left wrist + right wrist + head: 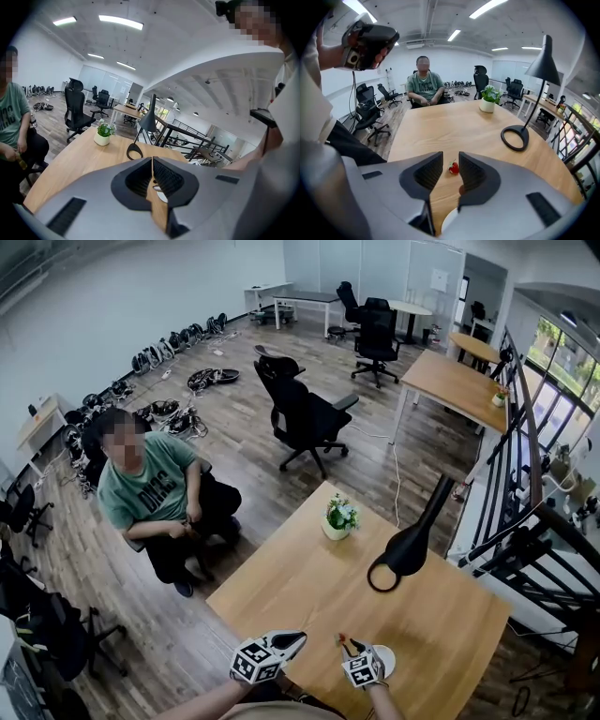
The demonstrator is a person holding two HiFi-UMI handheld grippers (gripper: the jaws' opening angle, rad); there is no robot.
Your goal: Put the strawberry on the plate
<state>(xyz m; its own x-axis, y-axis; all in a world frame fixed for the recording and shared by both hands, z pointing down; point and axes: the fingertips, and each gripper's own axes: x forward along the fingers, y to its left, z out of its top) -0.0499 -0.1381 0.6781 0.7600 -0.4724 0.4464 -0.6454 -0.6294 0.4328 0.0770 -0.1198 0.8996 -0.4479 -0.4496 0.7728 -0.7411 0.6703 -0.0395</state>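
A small red strawberry [453,167] lies on the wooden table [440,131], just past the tips of my right gripper [450,161]. The jaws stand a narrow gap apart, one on each side of it, and neither pad presses it. In the head view the strawberry [344,640] is just left of my right gripper [354,649]. The white plate [385,659] lies under and right of that gripper, and its rim [446,226] shows below the jaws. My left gripper [298,640] hangs at the table's near edge, left of the strawberry, with its jaws [152,161] shut and empty.
A black desk lamp [409,549] stands on the table's right side, with its ring base [514,138] beyond the strawberry. A small potted plant [338,518] sits at the far edge. A seated person [155,493] is left of the table, with office chairs [305,413] behind.
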